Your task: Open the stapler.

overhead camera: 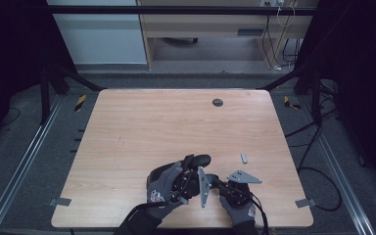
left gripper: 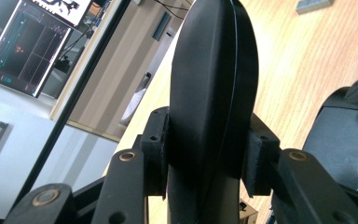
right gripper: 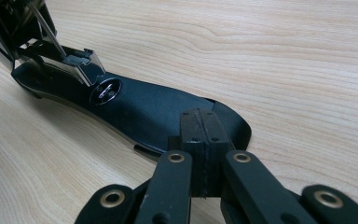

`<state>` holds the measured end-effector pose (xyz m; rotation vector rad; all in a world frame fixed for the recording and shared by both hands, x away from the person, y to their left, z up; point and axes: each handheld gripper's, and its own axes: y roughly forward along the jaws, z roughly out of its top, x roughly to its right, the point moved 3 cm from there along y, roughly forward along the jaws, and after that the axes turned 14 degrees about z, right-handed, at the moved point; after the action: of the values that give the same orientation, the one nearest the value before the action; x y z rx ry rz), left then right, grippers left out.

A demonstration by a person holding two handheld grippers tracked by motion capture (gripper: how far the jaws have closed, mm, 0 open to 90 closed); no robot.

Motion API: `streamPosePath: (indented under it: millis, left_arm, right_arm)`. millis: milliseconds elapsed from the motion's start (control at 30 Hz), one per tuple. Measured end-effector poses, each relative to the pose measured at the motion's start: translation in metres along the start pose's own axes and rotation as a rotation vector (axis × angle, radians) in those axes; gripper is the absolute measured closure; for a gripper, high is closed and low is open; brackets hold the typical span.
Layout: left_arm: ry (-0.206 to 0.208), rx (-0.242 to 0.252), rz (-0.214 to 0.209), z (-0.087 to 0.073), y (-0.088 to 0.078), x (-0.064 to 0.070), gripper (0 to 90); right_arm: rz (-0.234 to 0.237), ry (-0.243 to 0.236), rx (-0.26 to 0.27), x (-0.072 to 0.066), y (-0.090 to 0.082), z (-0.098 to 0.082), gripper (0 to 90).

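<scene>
At lower centre of the frame, the left gripper (overhead camera: 192, 172) had its jaws clamped on a black computer mouse (left gripper: 212, 93) lifted off the bench (overhead camera: 142, 127), while the right gripper (right gripper: 200, 135), jaws fully closed and empty, rested against its edge; the smooth shell could slip and drop.

No writing or label is clear enough to read.
</scene>
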<state>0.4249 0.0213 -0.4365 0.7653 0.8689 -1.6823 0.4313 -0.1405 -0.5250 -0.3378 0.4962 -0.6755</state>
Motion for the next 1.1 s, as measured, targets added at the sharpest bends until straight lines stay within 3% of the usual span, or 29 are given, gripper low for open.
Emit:
streamPosePath:
  millis: [800, 1100]
  left_arm:
    - [-0.114, 0.002, -0.017, -0.012, -0.008, -0.032, 59.2]
    - [-0.177, 0.004, -0.018, -0.019, -0.011, -0.045, 59.3]
  right_arm:
    - [0.000, -0.019, -0.013, -0.002, 0.002, 0.001, 90.0]
    - [-0.002, -0.019, -0.014, -0.002, 0.003, 0.001, 90.0]
